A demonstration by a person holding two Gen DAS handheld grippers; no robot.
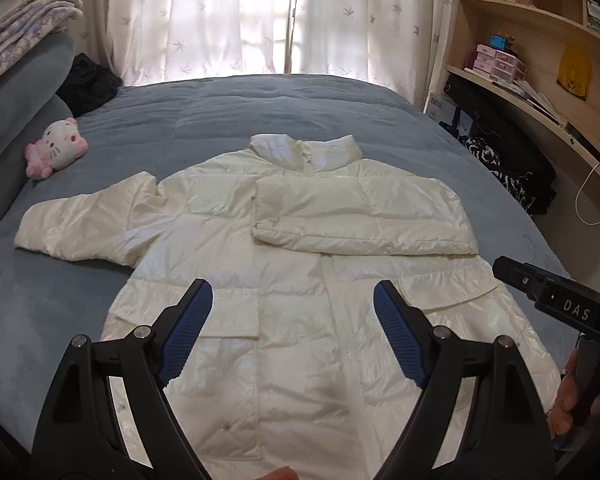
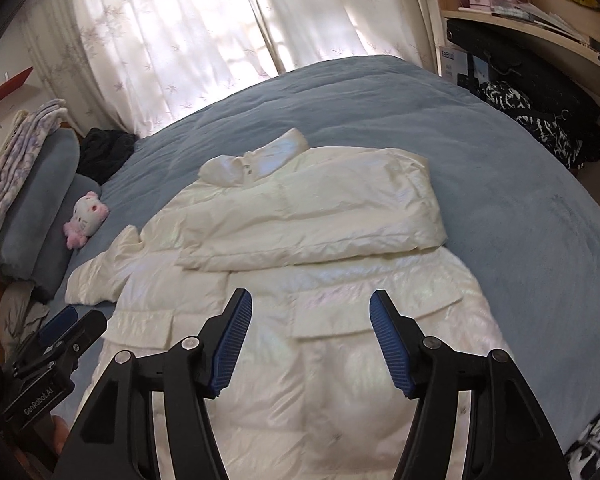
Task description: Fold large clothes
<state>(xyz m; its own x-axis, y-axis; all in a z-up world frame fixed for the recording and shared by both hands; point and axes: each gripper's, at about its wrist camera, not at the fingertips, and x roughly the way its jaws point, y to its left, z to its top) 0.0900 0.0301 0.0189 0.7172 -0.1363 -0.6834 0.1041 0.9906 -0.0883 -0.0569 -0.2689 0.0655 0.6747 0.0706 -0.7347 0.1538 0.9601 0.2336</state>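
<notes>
A shiny white puffer jacket (image 1: 260, 264) lies front-up on a blue bed (image 1: 40, 312), collar toward the window. Its right sleeve (image 1: 360, 216) is folded across the chest; its left sleeve (image 1: 84, 224) lies spread out to the left. The jacket also shows in the right wrist view (image 2: 308, 280). My left gripper (image 1: 294, 308) is open and empty above the jacket's lower half. My right gripper (image 2: 312, 320) is open and empty above the lower right front. Each gripper shows at the edge of the other's view: the right one (image 1: 548, 292), the left one (image 2: 68, 332).
A pink and white plush toy (image 1: 58, 146) lies at the left by grey pillows (image 1: 16, 120) and folded bedding (image 1: 16, 28). A dark garment (image 1: 88, 84) sits at the bed's far left. Wooden shelves and a desk (image 1: 540, 92) stand at the right, with dark clothes (image 1: 512, 176) beneath. Curtains (image 1: 260, 16) hang behind.
</notes>
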